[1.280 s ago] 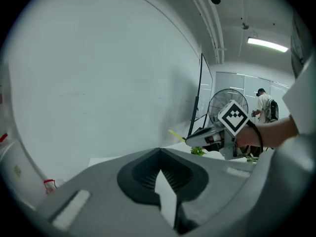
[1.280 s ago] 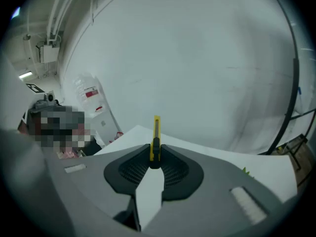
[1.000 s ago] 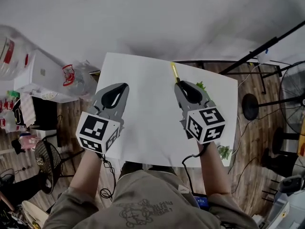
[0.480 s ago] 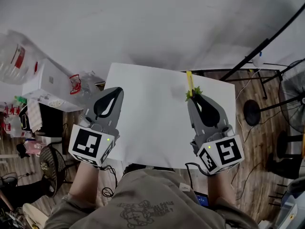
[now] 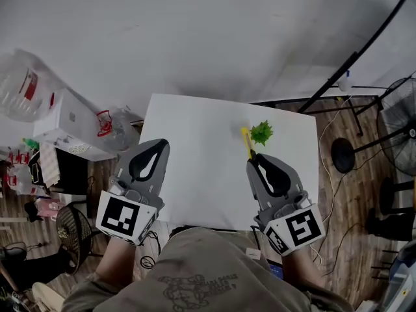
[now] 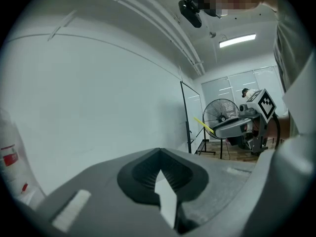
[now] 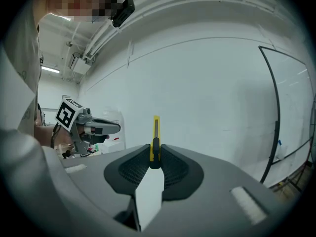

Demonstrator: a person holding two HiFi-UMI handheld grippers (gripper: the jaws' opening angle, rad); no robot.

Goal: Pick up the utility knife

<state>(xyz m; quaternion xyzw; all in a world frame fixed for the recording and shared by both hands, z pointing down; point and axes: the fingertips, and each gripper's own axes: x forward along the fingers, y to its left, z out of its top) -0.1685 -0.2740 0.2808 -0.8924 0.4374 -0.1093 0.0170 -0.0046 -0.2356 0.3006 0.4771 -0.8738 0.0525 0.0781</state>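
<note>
A yellow utility knife (image 5: 246, 141) sticks out of my right gripper (image 5: 254, 160), which is shut on its handle and holds it above the white table (image 5: 195, 132). In the right gripper view the knife (image 7: 156, 131) stands on edge between the ribbed pads of the right gripper (image 7: 155, 158), pointing forward. My left gripper (image 5: 158, 146) hovers over the table's near left edge. Its jaws meet at the tip with nothing between them, as the left gripper view shows of the left gripper (image 6: 159, 151). That view also shows the knife (image 6: 203, 125) off to the right.
A small green plastic plant (image 5: 261, 133) lies on the table just beyond the knife. White boxes (image 5: 68, 119) and bags stand on the floor at the left. A fan (image 5: 400, 132) and a black stand pole (image 5: 351, 60) are at the right.
Both grippers have risen and drawn back toward the person. The right one carried the knife with it, uncovering the green plant beyond its tip.
</note>
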